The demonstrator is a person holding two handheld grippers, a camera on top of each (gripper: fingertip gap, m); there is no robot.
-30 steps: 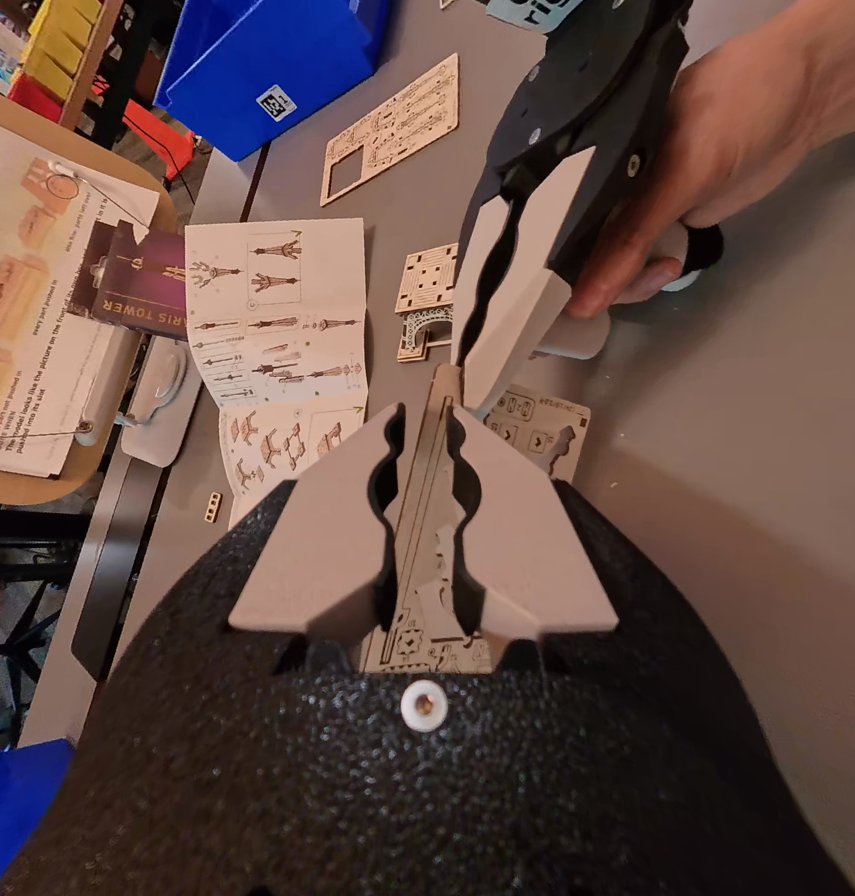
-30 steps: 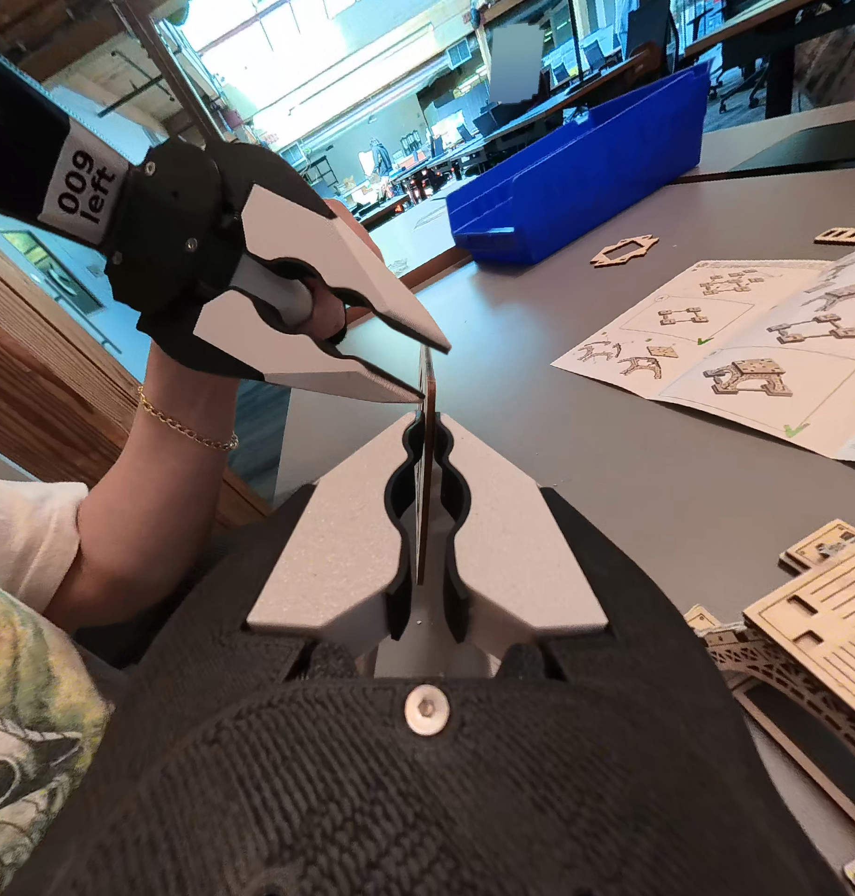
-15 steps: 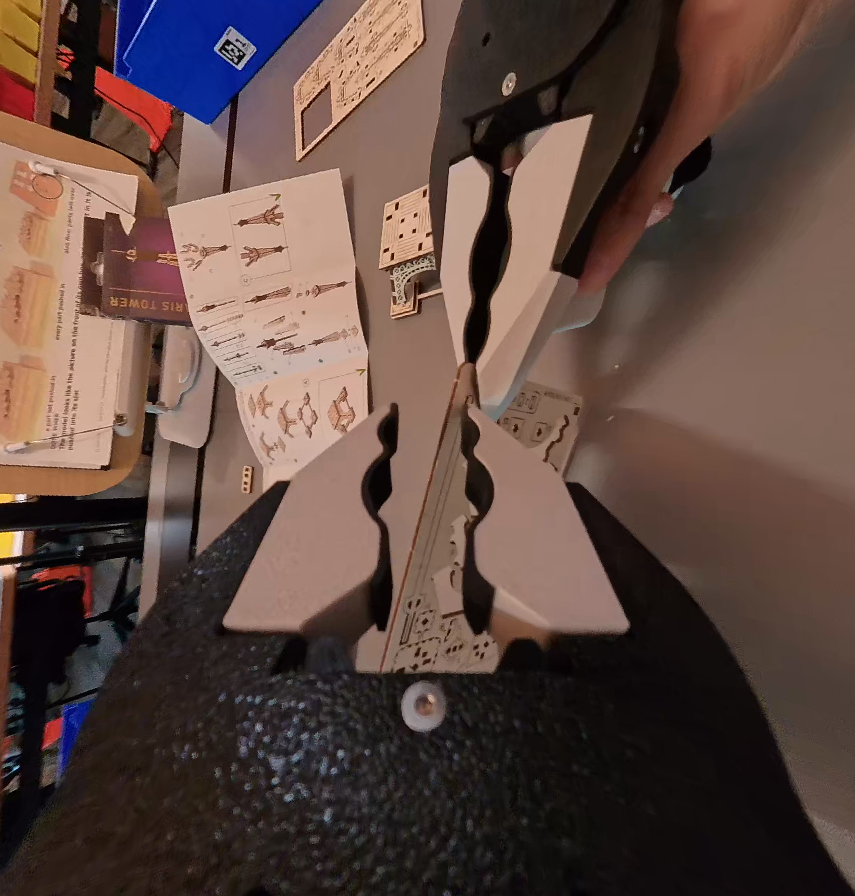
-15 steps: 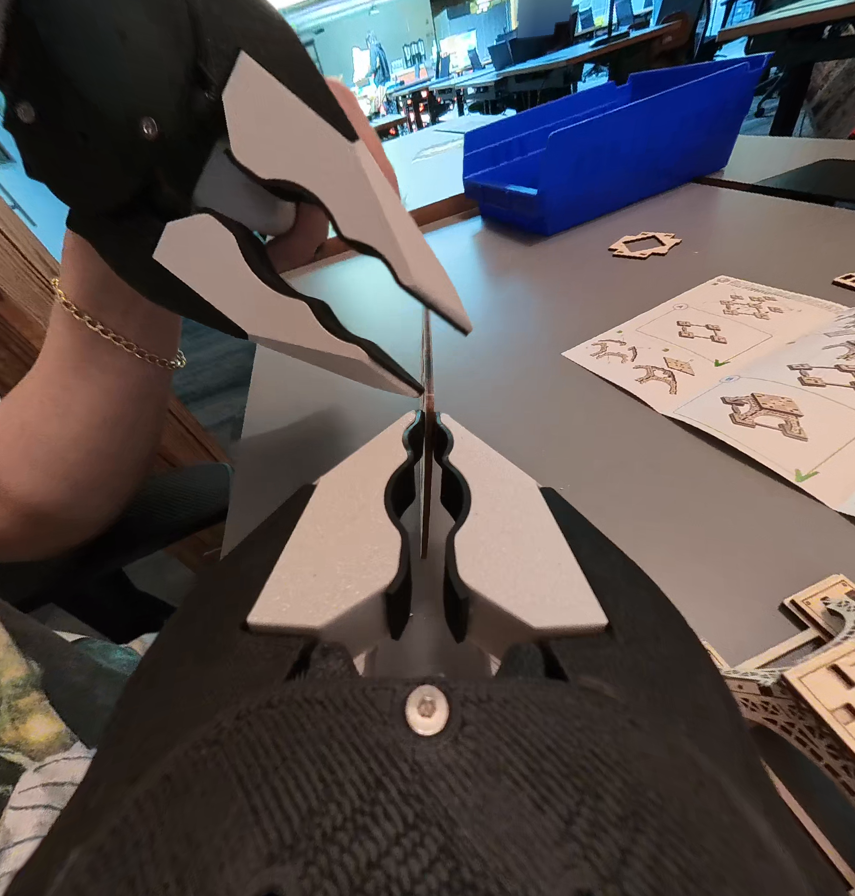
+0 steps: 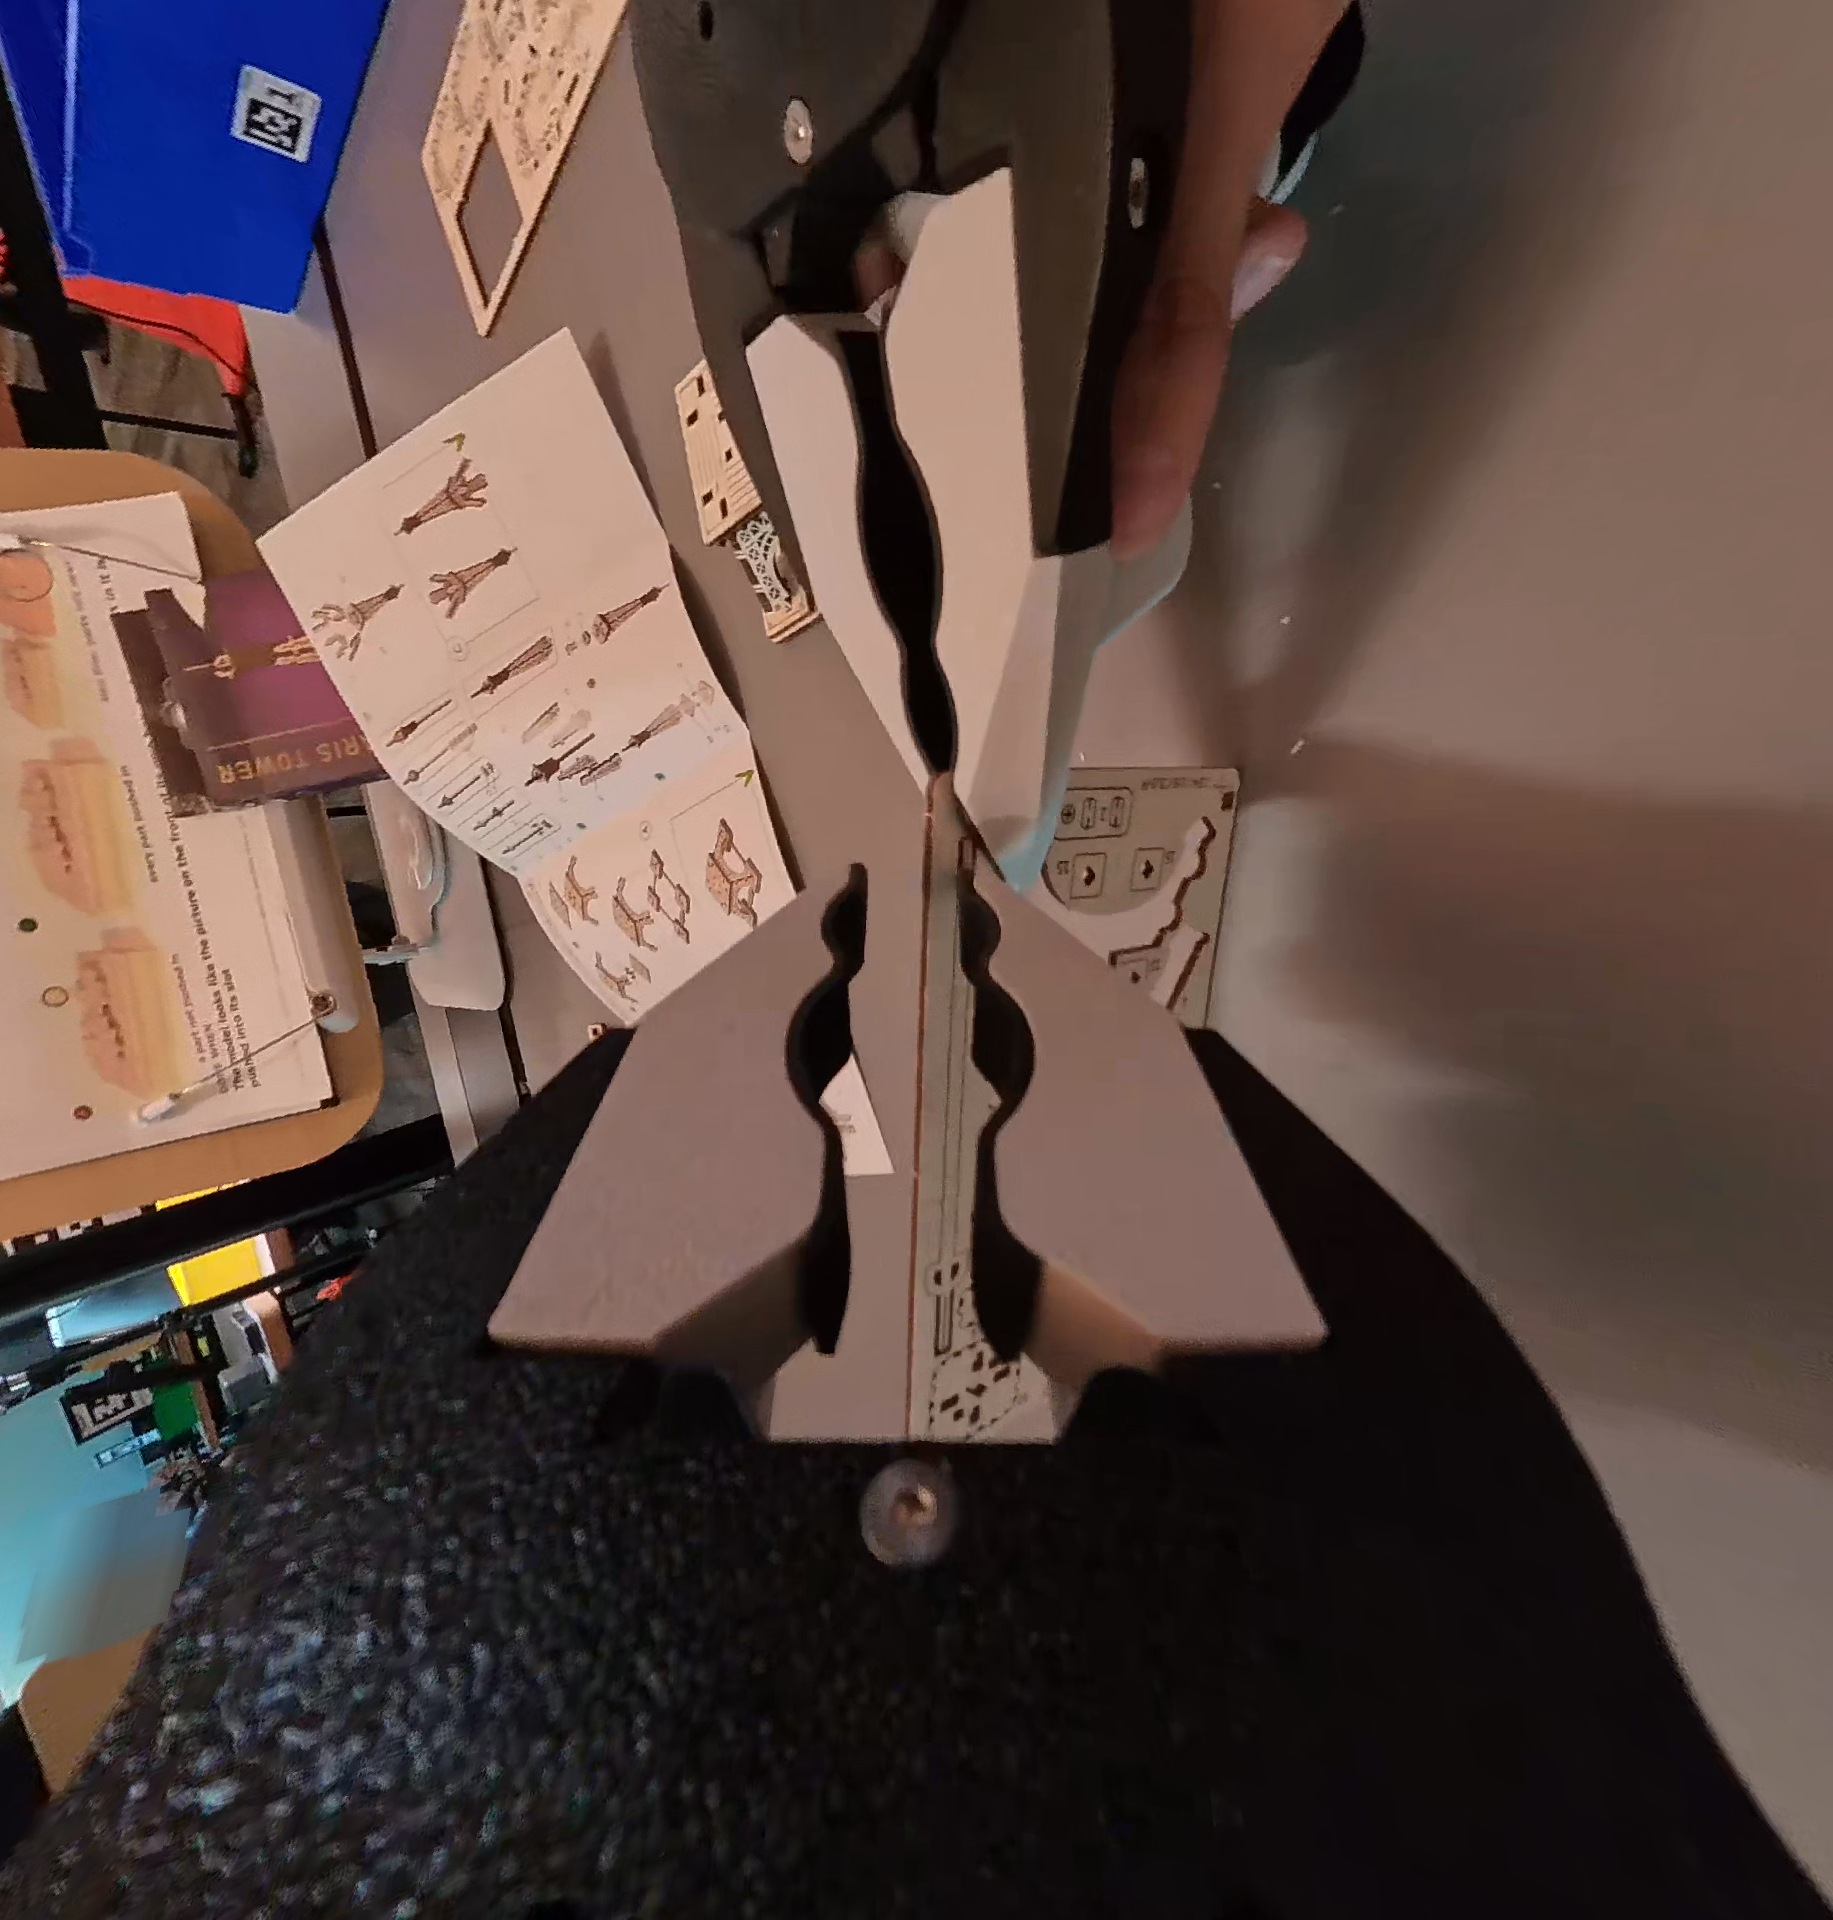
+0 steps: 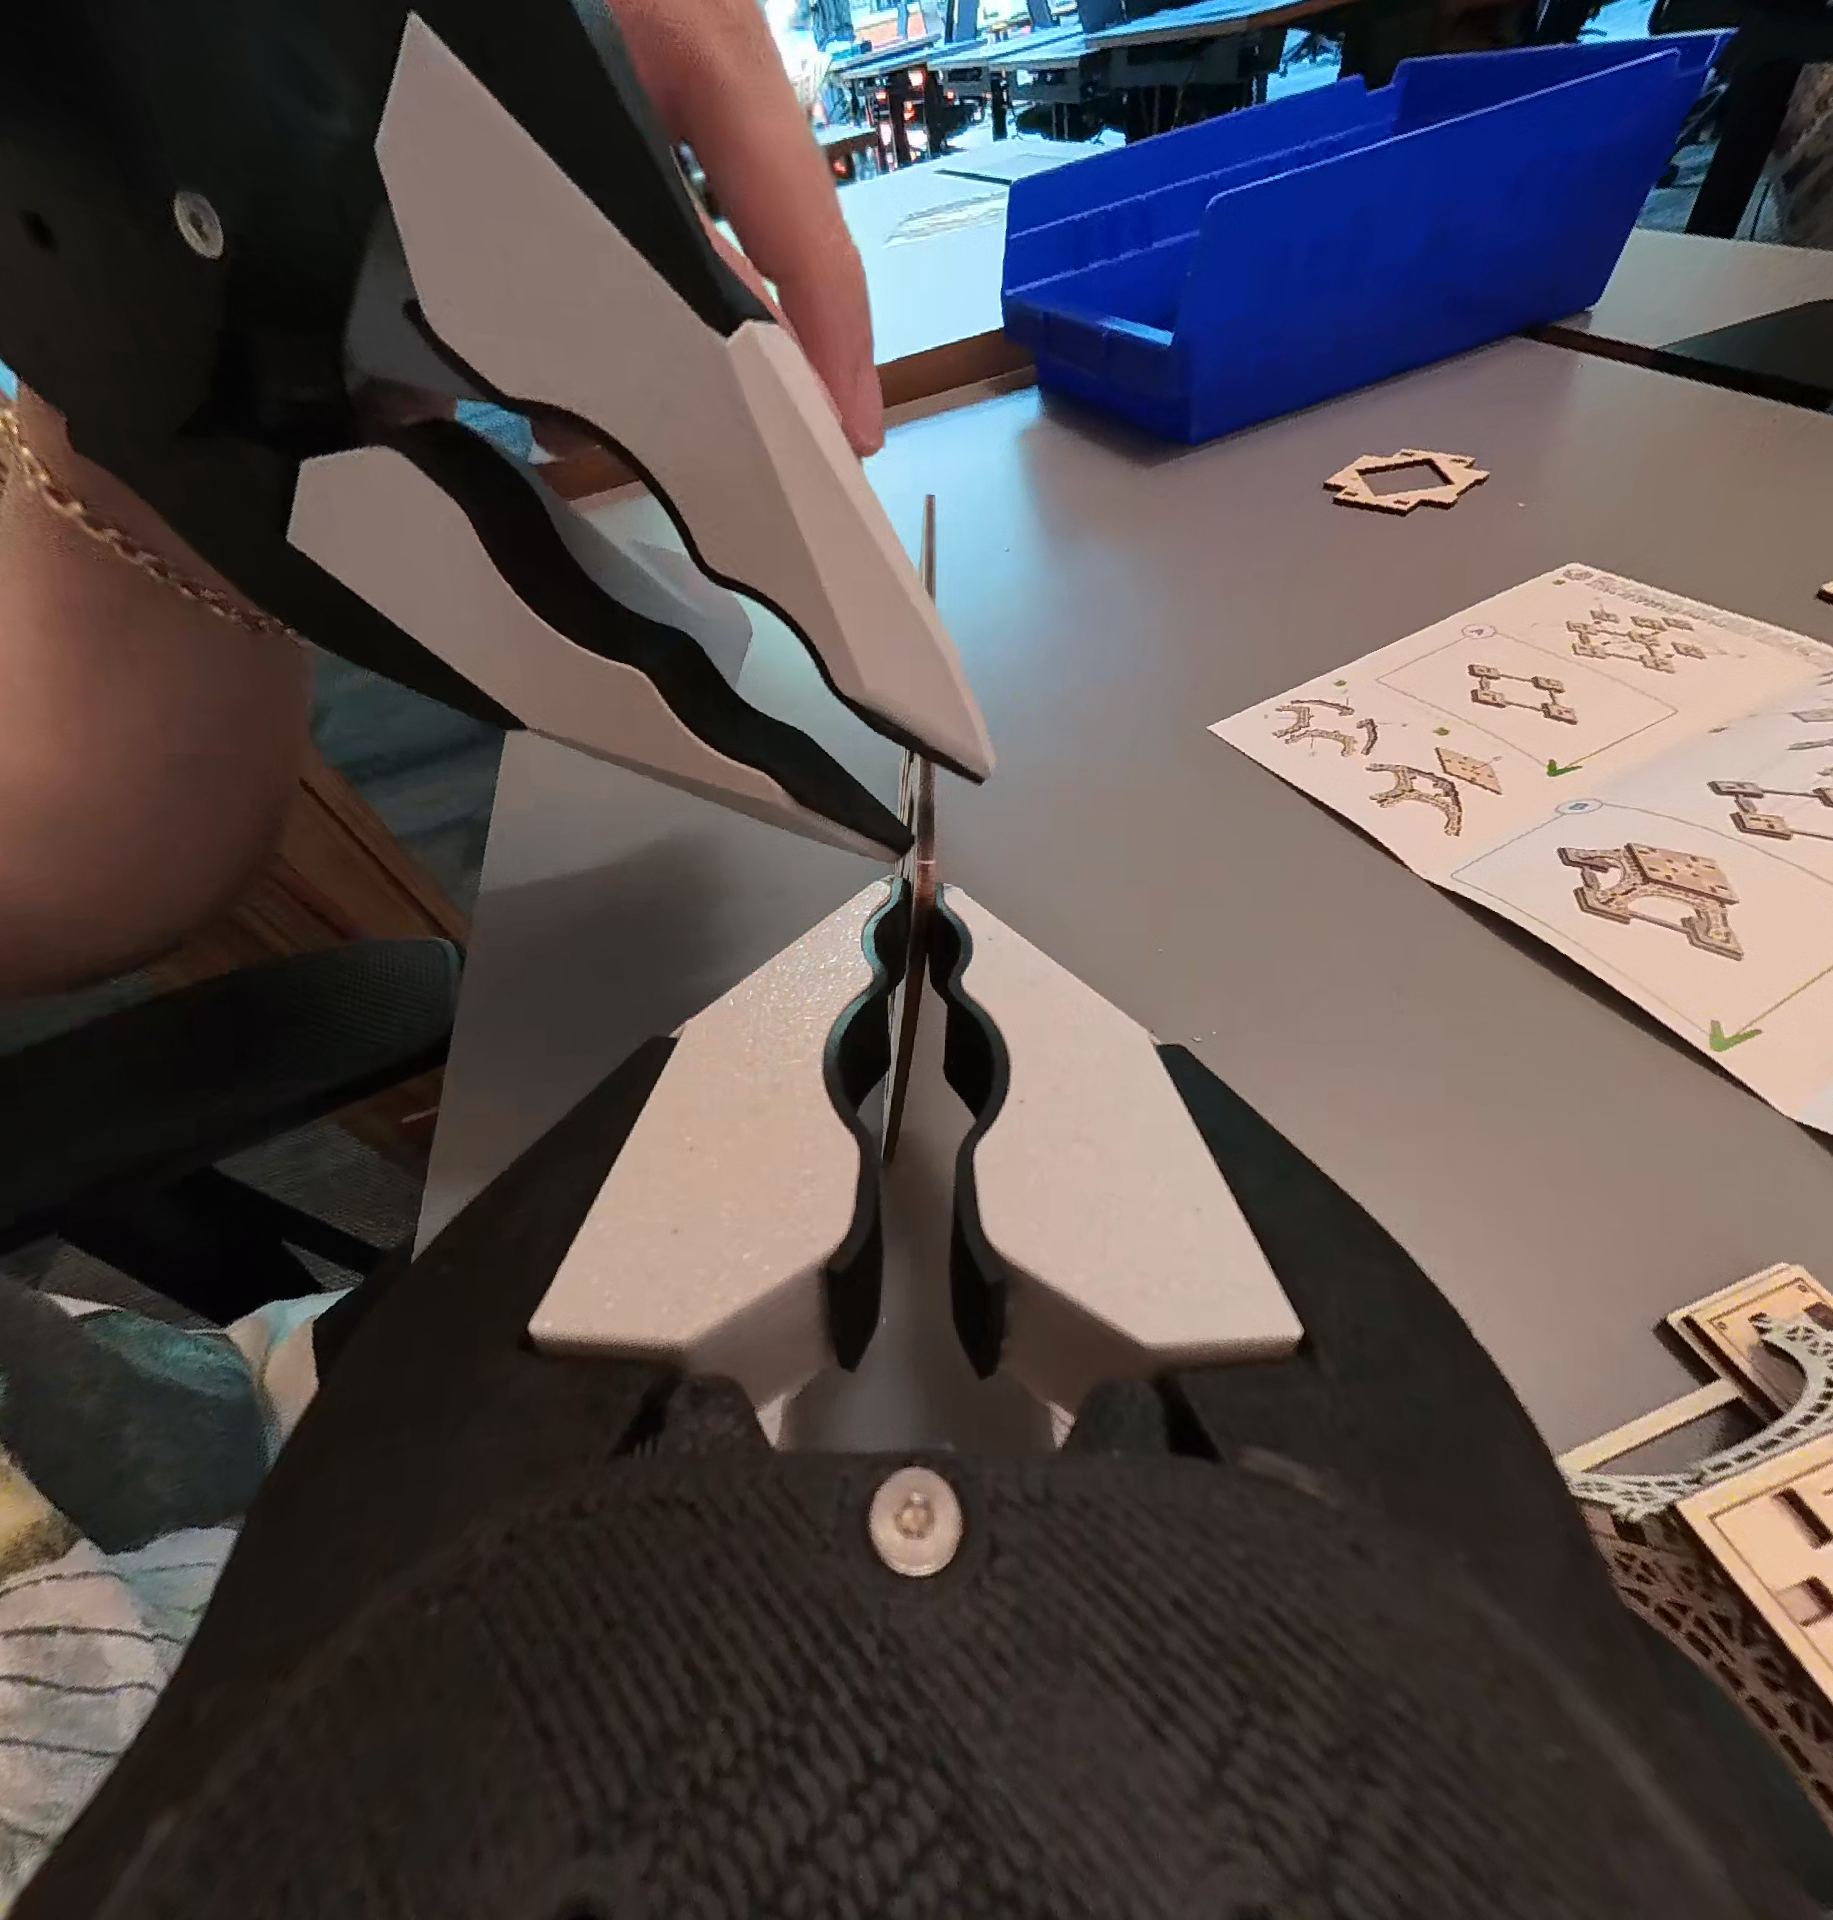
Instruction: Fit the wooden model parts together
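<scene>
A thin wooden parts sheet [image 5: 943, 1039] stands on edge above the grey table [image 6: 1151, 675]. My right gripper [image 6: 917, 899] is shut on one end of it, and its tips show in the left wrist view [image 5: 938, 774]. The sheet [image 6: 930, 540] runs from there between the fingers of my left gripper [image 5: 912, 883]. The left jaws stand a little apart. The sheet lies against the right finger, with a visible gap to the left finger. In the right wrist view the left gripper [image 6: 943, 808] straddles the sheet from the upper left.
A partly built tower base [image 6: 1764, 1455] lies near right, also in the left wrist view [image 5: 746, 520]. An instruction leaflet [image 6: 1618, 790], a small wooden frame piece [image 6: 1405, 480], another parts sheet [image 5: 1151, 883], a blue bin [image 6: 1307, 260] and a clipboard [image 5: 112, 831] are around. Both grippers' tips are close together, under 4 cm apart.
The two grippers have come closer together. The sheet has turned from face-on to nearly edge-on between the left fingers. The right gripper stays shut on it.
</scene>
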